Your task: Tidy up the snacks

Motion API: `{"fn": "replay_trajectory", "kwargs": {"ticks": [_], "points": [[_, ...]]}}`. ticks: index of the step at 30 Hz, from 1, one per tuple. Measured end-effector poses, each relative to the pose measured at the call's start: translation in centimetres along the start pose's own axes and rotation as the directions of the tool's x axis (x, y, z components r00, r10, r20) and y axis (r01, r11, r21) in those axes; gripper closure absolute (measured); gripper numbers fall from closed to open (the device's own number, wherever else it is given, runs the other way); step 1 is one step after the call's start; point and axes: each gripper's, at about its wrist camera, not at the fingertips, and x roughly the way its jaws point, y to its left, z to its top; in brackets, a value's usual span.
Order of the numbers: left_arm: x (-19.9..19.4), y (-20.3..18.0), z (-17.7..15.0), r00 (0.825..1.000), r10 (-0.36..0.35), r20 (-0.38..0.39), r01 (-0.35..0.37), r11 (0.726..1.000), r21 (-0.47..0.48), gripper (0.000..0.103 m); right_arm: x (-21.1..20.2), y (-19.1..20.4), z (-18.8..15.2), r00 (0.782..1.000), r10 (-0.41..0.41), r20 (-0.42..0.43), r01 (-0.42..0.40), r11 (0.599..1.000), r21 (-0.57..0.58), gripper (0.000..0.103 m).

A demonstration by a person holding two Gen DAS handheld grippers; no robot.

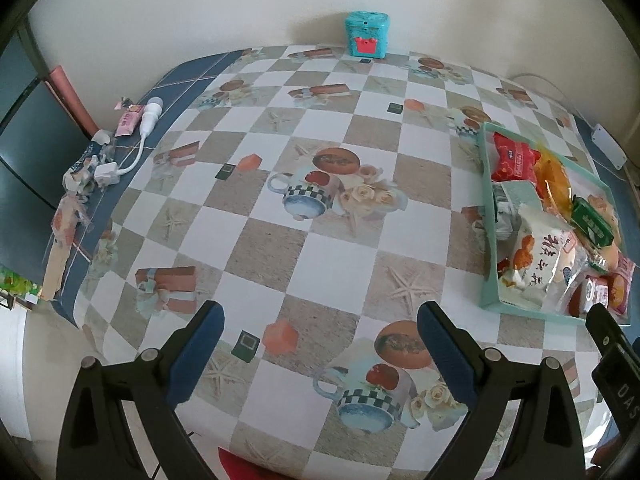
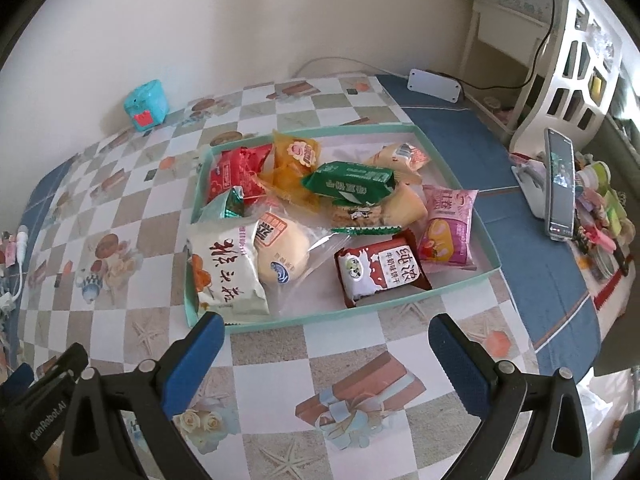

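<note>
Both the left gripper (image 1: 320,344) and right gripper (image 2: 326,354) hover wide open and empty just short of the mint tray (image 2: 320,316), snacks heaped loosely inside, so a careless grab could drag the white packet (image 2: 226,268) over the rim.

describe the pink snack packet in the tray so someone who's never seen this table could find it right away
Start at the shallow mint-green tray on the checkered tablecloth. Go to the side nearest the blue cloth, where the pink snack packet lies flat beside the dark red biscuit packet. It is the only pink wrapper in the tray, with a picture of yellow and red food on its front.
</note>
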Motion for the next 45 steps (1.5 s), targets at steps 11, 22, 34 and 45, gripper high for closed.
{"fn": "replay_trajectory", "kwargs": {"ticks": [11, 22, 34, 45], "points": [[0.6, 0.3, 0.3, 1.000, 0.001, -0.013, -0.001, 1.000, -0.007, 0.006, 0.3, 0.6, 0.1, 1.000, -0.018, 0.004, 0.018, 0.999, -0.038, 0.000], [1.0, 0.3, 0.2, 1.000, 0.004, -0.027, -0.005, 1.000, -0.005, 0.006, 0.4, 1.2, 0.0, 1.000, -0.016, 0.000, 0.016, 0.998, -0.068, 0.000], [1.4, 0.6, 0.1, 0.999, 0.005, -0.040, -0.006, 1.000, -0.011, 0.006, 0.6, 1.3, 0.0, 1.000, -0.014, -0.007, 0.014, 0.997, -0.074, 0.000], [1.5, 0.8, 0.1, 0.999, 0.006, -0.042, -0.007, 1.000, -0.013, 0.006, 0.6, 1.3, -0.1, 1.000, -0.014, -0.008, 0.014, 0.997, -0.075, 0.000]]}}
